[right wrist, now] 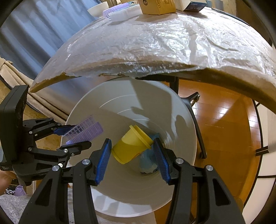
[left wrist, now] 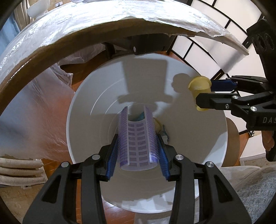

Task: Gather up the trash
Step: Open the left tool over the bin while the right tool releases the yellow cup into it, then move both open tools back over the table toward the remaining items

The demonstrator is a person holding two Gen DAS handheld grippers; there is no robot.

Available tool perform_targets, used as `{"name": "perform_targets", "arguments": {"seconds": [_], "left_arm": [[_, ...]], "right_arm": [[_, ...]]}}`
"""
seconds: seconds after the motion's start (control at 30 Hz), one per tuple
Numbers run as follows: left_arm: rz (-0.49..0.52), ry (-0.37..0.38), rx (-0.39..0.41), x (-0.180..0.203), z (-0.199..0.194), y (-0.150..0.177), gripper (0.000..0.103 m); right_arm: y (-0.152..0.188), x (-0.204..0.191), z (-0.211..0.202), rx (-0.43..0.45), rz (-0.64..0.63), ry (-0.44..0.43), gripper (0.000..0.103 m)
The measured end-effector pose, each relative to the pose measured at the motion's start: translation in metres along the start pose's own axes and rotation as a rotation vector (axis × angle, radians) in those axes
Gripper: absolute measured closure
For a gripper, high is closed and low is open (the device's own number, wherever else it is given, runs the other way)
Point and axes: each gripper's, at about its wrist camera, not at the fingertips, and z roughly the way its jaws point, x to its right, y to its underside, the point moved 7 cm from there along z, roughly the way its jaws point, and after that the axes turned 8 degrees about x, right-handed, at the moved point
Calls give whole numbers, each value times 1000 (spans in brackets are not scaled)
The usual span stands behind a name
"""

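Note:
My left gripper (left wrist: 138, 137) is shut on a purple mesh hair roller (left wrist: 138, 143), held lengthwise between the blue pads above the mouth of a white bin (left wrist: 189, 137). At the right of that view, my right gripper (left wrist: 203, 93) is shut on a small yellow cup (left wrist: 200, 85) over the bin's rim. In the right wrist view the right gripper (right wrist: 132, 143) clamps the yellow cup (right wrist: 131, 146) on its side above the bin (right wrist: 120, 106). The left gripper (right wrist: 81, 136) holds the roller (right wrist: 86, 132) at the left. Blue scraps (right wrist: 148, 162) lie at the bin's bottom.
A table (right wrist: 155, 48) wrapped in crinkled clear plastic overhangs the bin's far side. On it stand a cardboard box (right wrist: 157, 6), a white bowl (right wrist: 98, 9) and another purple roller (right wrist: 119, 10). A black table leg (right wrist: 198, 129) stands beside the bin on a wood floor (right wrist: 224, 129).

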Motion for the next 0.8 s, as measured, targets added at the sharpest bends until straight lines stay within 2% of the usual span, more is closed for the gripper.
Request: {"name": "perform_targets", "arguments": {"seconds": [0.13,0.2,0.23,0.3,0.47,0.57,0.6,0.63,0.7,0.8], "left_arm": [[1,-4,1,-2,-1,-1,59],[-12,-6,6,-4,-2,-1,41],[-24,-15,10,-6,-3,-1,22],[-32,-17,49,-7,-12,-5,20],[-33,-29,84,-7,-35,-10,19],[-52,14,174,-3,-71,-25,18],[-56,29,219,-2,-86,-31,8],[-56,35,278,-2,-103,-40,3],[-34,23,402,-5,-133,-62,1],[7,-12,451,-13,-142,-90,1]], "right_arm": [[1,2,1,-4,11,0,53],[1,4,0,0,18,7,36],[0,6,-3,13,26,20,23],[-1,9,-10,38,41,15,21],[-11,13,-41,105,44,41,19],[-25,13,-71,186,31,61,14],[-34,12,-86,234,19,63,12],[-41,10,-98,272,5,65,8],[-59,8,-113,333,-27,75,6],[-89,8,-118,397,-83,92,5]]}}
